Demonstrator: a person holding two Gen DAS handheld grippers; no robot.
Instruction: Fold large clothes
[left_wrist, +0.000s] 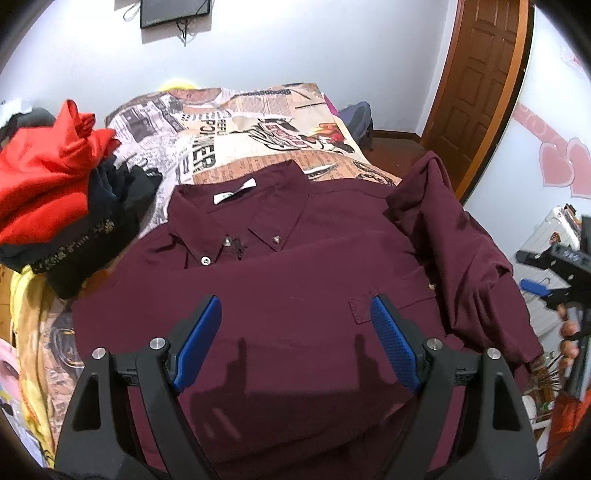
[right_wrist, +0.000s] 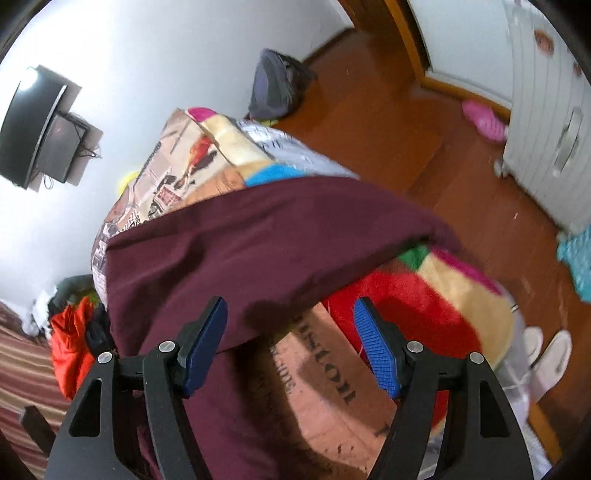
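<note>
A large maroon button-down shirt (left_wrist: 295, 266) lies face up on the bed, collar away from me, its left side folded over the front. Its right sleeve (left_wrist: 454, 236) lies bunched along the bed's right edge. My left gripper (left_wrist: 295, 325) is open and empty, hovering over the shirt's lower front by the chest pocket. My right gripper (right_wrist: 291, 332) is open and empty beside the bed's right edge, just above the shirt's edge (right_wrist: 258, 251); it also shows in the left wrist view (left_wrist: 554, 273) at the far right.
A pile of red and dark clothes (left_wrist: 55, 192) sits on the bed at the left. The bed has a newspaper-print cover (left_wrist: 236, 129) and a colourful blanket (right_wrist: 424, 295). A wooden door (left_wrist: 480, 81), a white cabinet (right_wrist: 546, 122) and slippers (right_wrist: 546, 354) are to the right.
</note>
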